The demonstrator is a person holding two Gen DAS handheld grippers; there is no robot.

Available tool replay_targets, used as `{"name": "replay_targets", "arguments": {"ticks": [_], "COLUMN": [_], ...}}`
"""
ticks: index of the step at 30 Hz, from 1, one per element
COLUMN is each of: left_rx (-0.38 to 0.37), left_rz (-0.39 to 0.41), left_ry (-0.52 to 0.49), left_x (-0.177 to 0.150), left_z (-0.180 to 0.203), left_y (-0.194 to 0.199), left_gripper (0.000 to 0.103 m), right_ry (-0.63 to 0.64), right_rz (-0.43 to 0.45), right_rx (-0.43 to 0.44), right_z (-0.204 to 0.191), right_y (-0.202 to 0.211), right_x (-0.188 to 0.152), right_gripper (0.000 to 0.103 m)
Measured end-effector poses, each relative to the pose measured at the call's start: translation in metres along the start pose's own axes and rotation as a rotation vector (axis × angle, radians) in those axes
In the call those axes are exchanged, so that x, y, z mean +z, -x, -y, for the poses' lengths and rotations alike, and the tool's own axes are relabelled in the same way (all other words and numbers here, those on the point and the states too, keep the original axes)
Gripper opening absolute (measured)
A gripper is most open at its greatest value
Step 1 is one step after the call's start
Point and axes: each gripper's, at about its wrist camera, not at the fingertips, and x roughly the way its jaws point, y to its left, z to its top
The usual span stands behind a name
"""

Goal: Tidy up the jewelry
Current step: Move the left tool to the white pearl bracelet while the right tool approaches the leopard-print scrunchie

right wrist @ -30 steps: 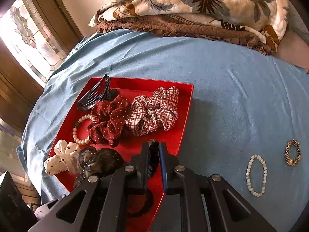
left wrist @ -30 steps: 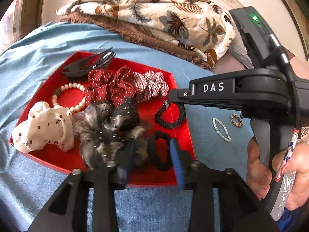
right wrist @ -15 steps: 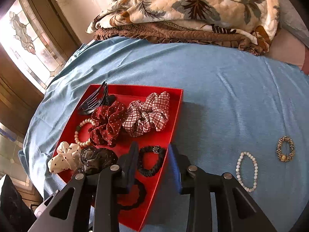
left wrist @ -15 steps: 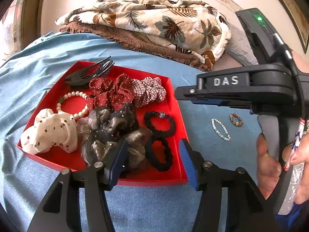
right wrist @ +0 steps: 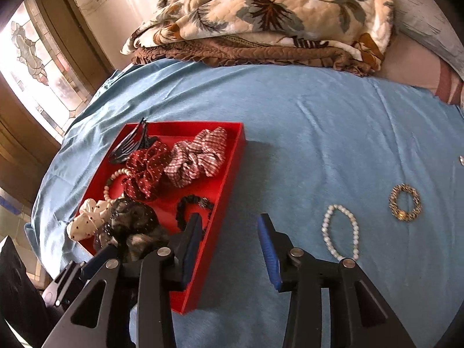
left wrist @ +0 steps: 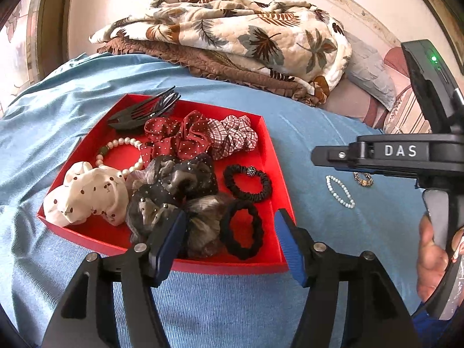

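A red tray (left wrist: 271,156) (right wrist: 229,174) on the blue bedspread holds several scrunchies, a pearl bracelet (left wrist: 121,145), a black claw clip (left wrist: 145,110) and two black hair ties (left wrist: 248,182) (left wrist: 242,229). A white bead bracelet (right wrist: 340,232) (left wrist: 340,187) and a gold-brown bracelet (right wrist: 405,206) (left wrist: 363,178) lie on the bedspread right of the tray. My left gripper (left wrist: 230,240) is open and empty above the tray's near edge. My right gripper (right wrist: 230,246) is open and empty over the tray's right rim.
A folded leaf-print quilt (left wrist: 240,40) (right wrist: 275,14) lies at the far side of the bed, with pillows (left wrist: 374,78) to its right. A stained-glass window (right wrist: 32,49) is at the left. A small silver item (right wrist: 461,160) lies at the far right edge.
The right gripper let go of the beaded black hair tie into the tray, opened and pulled back right. The left gripper opened wider and drew back from the tray.
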Motion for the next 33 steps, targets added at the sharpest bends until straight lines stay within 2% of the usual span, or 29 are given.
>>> {"name": "replay_targets", "arguments": {"ticks": [11,18,24,33], "left_rx": [0.051,0.085,0.082,0.035], "left_rz": [0.024,0.044,0.049,-0.009], "left_ry": [-0.060,-0.105,-0.154,-0.248], "left_x": [-0.012,-0.024,-0.031,-0.030], "left_z": [0.013,0.027,0.049,0.099], "left_y": [0.001,0.012,0.037,0.044], "left_gripper": [0.064,0.064,0.064,0.065], "right_ry": [-0.065,-0.170,-0.250,-0.309], "right_rz": [0.023,0.031,0.070,0.084], "right_rx": [-0.033,-0.083,-0.133,-0.168], "right_z": [0.047,0.112,0.168,0.228], "right_y": [0.026,0.049,0.076,0.091], "right_x": [-0.021,-0.041,-0.055,-0.092], "right_gripper": [0.049,0.049,0.050,0.051]}}
